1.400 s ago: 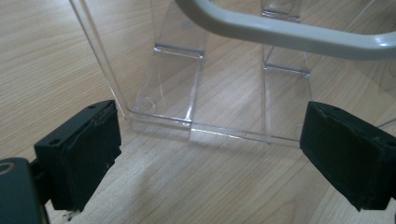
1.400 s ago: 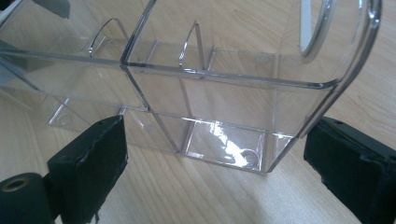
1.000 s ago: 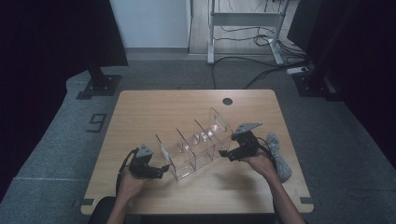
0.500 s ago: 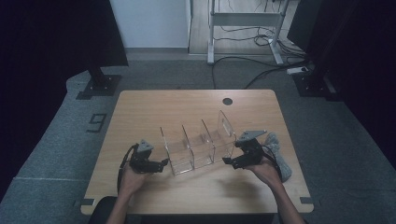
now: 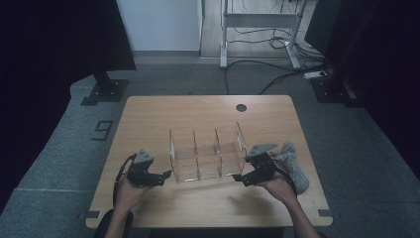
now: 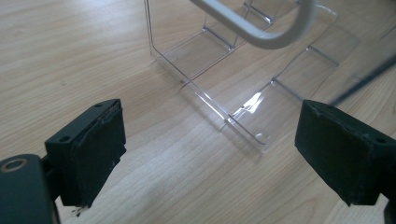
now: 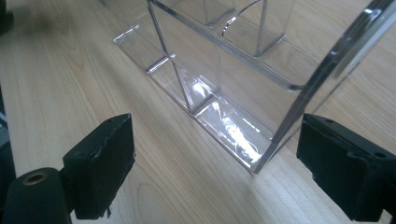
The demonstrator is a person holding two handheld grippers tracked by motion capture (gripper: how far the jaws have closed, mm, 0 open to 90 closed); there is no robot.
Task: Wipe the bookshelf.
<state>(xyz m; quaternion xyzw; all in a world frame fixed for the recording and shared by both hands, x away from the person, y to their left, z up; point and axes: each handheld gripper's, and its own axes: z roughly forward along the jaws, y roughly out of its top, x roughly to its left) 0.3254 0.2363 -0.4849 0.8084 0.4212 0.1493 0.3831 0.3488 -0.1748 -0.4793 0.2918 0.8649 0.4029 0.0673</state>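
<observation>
A clear acrylic organizer (image 5: 208, 153) with three compartments stands upright in the middle of the wooden table (image 5: 163, 114), its long side parallel to the front edge. My left gripper (image 5: 166, 174) sits at its left front corner with jaws wide open. In the left gripper view (image 6: 210, 140) the organizer's base corner (image 6: 233, 112) lies ahead between the jaws, untouched. My right gripper (image 5: 236, 177) is at the right front corner, also open. In the right gripper view (image 7: 215, 149) the organizer's near corner (image 7: 261, 158) lies between the jaws, close to the right pad (image 7: 341, 163).
A crumpled grey cloth (image 5: 295, 166) lies on the table just right of the right hand. A round black grommet (image 5: 241, 107) sits near the back edge. Behind the table are a white desk frame (image 5: 257, 20) and cables on the floor.
The organizer has turned from a slant to square with the table's front edge. The right gripper came toward the front edge with it; the left gripper shifted slightly right.
</observation>
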